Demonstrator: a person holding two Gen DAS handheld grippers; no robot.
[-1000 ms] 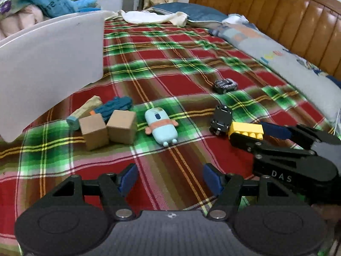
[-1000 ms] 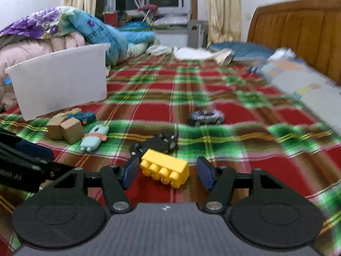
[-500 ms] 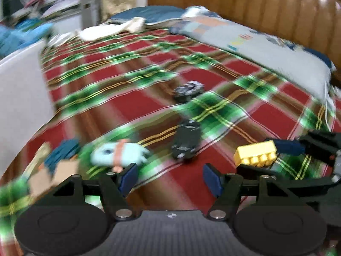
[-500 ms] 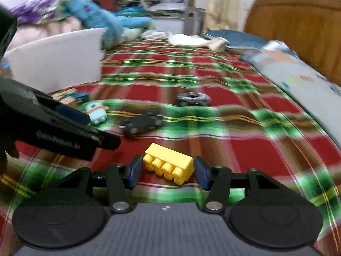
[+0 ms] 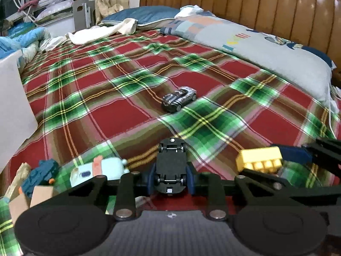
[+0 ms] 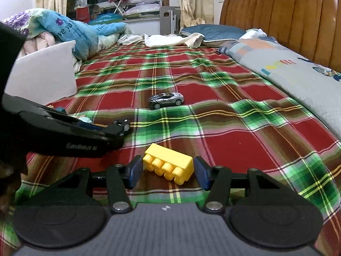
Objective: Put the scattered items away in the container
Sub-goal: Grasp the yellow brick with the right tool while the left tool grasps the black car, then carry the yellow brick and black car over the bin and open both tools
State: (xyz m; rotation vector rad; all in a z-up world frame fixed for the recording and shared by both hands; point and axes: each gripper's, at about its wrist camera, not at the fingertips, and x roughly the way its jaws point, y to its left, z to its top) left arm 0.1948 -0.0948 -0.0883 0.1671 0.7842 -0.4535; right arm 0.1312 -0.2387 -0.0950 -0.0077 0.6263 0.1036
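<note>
Grasping an overturned black toy car point(image 5: 170, 166), the left gripper point(image 5: 170, 180) presses both pads against its sides on the plaid bedspread point(image 5: 119, 115). The right gripper point(image 6: 168, 170) clamps a yellow brick point(image 6: 168, 163). A silver car point(image 6: 166, 99) lies mid-bed; the white container point(image 6: 42, 79) stands at the bed's left edge.

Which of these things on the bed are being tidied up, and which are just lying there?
For tidying: black toy car, yellow building block, silver toy car, light-blue figure toy, wooden cubes, white container.

Just lying there: grey pillow, blue quilt, white cloth.
</note>
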